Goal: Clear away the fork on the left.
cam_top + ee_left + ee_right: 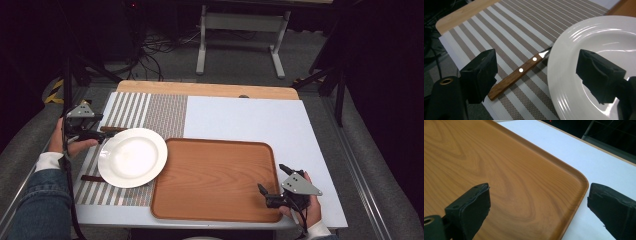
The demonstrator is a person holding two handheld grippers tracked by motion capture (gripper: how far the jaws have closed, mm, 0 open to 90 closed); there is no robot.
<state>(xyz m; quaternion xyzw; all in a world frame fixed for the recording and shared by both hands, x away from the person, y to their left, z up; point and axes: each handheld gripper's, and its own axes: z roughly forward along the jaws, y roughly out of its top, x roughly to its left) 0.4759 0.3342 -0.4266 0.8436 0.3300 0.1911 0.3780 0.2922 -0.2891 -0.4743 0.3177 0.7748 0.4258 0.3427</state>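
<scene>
Wooden tray (215,180) (bare), white plate (132,157) beside

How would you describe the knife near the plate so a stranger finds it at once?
Look at the brown-and-white striped woven placemat at the table's left. Beside the round white plate lies a knife with a brown wooden handle, its blade going under the plate's rim. Two pale rivets mark its handle.

The white-topped table (250,120) with a light wooden strip along its far edge (207,89) stands on a grey carpeted floor (240,60). Beyond it is a white metal frame with two legs (243,30), and a tangle of black cables (160,47) lies on the floor to its left. Black tripod legs (327,70) stand at the right. The room's far and side parts are dark. A yellow-and-black striped strip (54,92) marks the floor at the left.
</scene>
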